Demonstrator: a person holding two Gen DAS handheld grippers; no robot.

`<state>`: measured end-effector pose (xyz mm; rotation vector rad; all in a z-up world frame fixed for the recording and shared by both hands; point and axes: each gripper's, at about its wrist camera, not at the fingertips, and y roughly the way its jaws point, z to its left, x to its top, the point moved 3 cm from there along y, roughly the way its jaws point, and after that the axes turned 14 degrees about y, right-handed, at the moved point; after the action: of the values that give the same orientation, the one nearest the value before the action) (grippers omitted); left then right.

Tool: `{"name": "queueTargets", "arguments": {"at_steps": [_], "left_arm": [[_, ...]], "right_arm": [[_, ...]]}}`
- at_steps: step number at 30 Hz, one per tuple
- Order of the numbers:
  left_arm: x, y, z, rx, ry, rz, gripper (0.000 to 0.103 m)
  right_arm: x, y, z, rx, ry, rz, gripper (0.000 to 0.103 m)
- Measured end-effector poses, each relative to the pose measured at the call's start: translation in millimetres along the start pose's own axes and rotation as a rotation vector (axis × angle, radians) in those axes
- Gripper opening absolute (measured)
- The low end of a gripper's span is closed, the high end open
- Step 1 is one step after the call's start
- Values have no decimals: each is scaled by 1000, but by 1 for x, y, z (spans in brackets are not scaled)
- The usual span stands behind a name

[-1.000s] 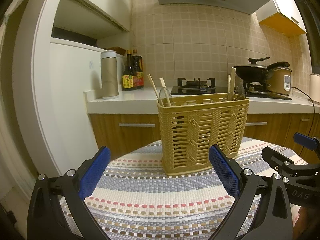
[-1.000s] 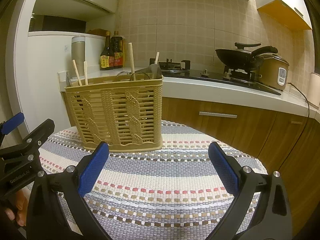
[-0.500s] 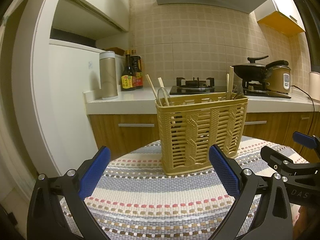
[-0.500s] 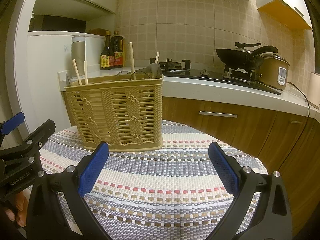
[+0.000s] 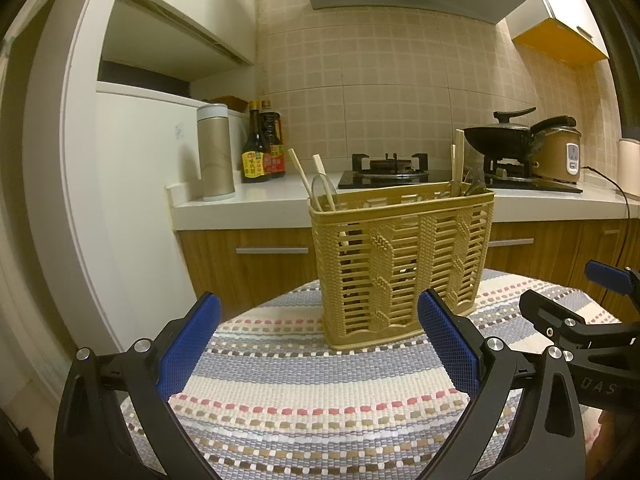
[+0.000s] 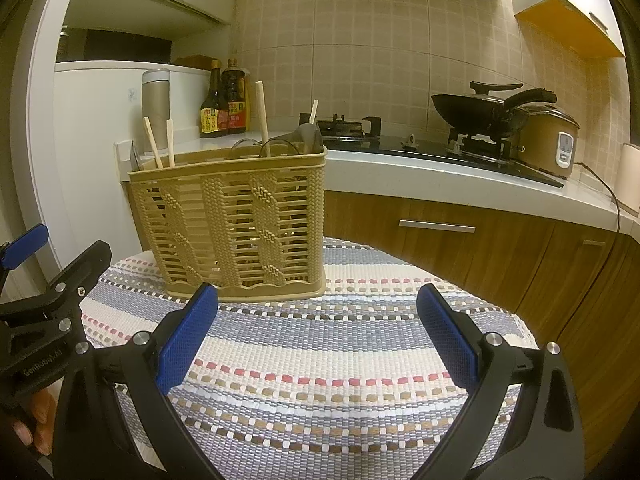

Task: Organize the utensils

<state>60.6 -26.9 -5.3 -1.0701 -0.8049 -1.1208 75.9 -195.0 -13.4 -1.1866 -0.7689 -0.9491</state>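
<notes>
Basket (image 5: 402,264): light, stiff plastic lattice, mid tabletop (image 5: 304,396), holding chopsticks (image 5: 316,182); slender, slippery, best pinched at exposed upper ends. Left gripper (image 5: 320,344) and right gripper (image 6: 318,338): both agape, empty.

Home kitchen, gas hob (image 5: 390,168), wok (image 6: 486,114), rice cooker (image 6: 550,142), tiled wall (image 5: 380,92)

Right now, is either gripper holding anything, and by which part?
Nothing is held. The left gripper and right gripper are both open and empty, short of the tan woven plastic utensil basket on the striped cloth.
</notes>
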Motion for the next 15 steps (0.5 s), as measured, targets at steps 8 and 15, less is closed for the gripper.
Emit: {"name": "queueTargets", "arguments": {"at_steps": [8, 15], "left_arm": [[0, -1, -2, 4, 10, -3, 95], [-1, 0, 1, 7, 2, 1, 95]], "right_arm": [[0, 1, 1, 3, -2, 2, 95], [-1, 0, 1, 2, -2, 0, 95]]}}
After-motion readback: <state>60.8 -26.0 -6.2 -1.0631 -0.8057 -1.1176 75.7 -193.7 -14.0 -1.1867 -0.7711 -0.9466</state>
